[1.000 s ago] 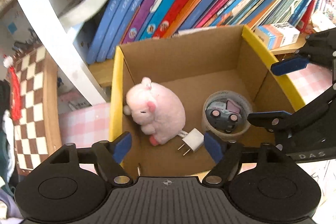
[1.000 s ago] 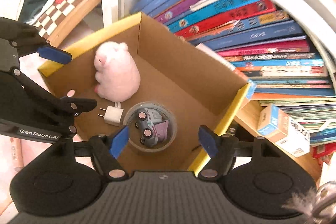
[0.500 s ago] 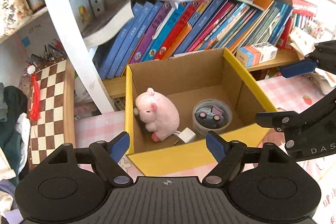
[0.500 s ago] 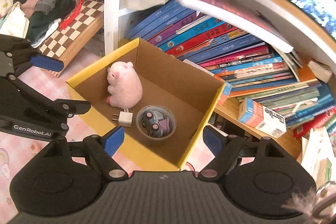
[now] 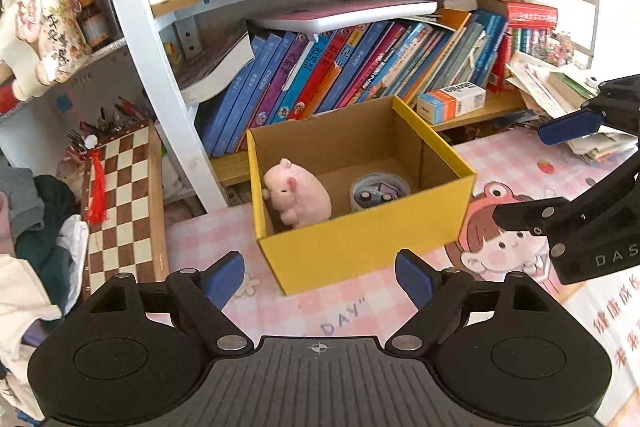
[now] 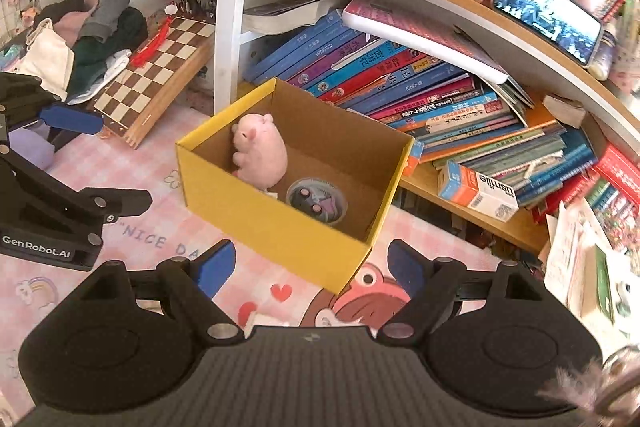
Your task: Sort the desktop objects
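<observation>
Both tongs, left (image 5: 319,277) (marked "GenRobot.AI") and right (image 6: 311,263), gape empty, just widened, before yellow box (image 5: 368,247).

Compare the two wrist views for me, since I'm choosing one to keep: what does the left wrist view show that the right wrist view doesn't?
Only the left wrist view shows the right gripper, jaws open and empty, at its right edge. Only the right wrist view shows the left gripper, also open and empty, at its left edge, and the white charger plug peeking beside the plush. Both show the yellow cardboard box on the pink mat, holding the pink plush pig and the toy car in its clear round tub, plus the chessboard and the book shelf.
</observation>
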Action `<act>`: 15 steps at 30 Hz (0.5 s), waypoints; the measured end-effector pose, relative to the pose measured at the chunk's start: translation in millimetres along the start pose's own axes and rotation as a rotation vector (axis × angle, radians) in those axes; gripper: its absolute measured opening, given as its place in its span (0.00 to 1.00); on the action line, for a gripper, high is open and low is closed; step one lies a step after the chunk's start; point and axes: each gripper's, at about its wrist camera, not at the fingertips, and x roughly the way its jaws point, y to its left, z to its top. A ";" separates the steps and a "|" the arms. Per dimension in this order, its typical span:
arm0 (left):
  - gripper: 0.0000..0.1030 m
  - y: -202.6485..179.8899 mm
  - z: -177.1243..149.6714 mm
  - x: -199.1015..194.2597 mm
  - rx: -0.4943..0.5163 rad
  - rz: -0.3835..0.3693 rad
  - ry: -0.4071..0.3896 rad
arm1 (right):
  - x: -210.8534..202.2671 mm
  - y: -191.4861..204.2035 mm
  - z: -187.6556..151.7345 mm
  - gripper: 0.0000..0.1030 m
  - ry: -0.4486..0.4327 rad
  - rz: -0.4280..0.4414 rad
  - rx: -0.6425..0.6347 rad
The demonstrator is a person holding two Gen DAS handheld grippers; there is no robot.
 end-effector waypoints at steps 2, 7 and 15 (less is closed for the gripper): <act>0.83 0.0 -6.6 -10.7 0.003 -0.002 -0.008 | -10.6 5.5 -6.8 0.82 -0.007 -0.007 0.012; 0.85 0.5 -26.7 -36.8 -0.009 -0.007 -0.020 | -35.9 21.1 -29.6 0.86 -0.012 -0.001 0.081; 0.90 -3.6 -60.3 -74.7 -0.005 -0.016 -0.071 | -62.8 50.4 -70.9 0.87 -0.013 -0.019 0.113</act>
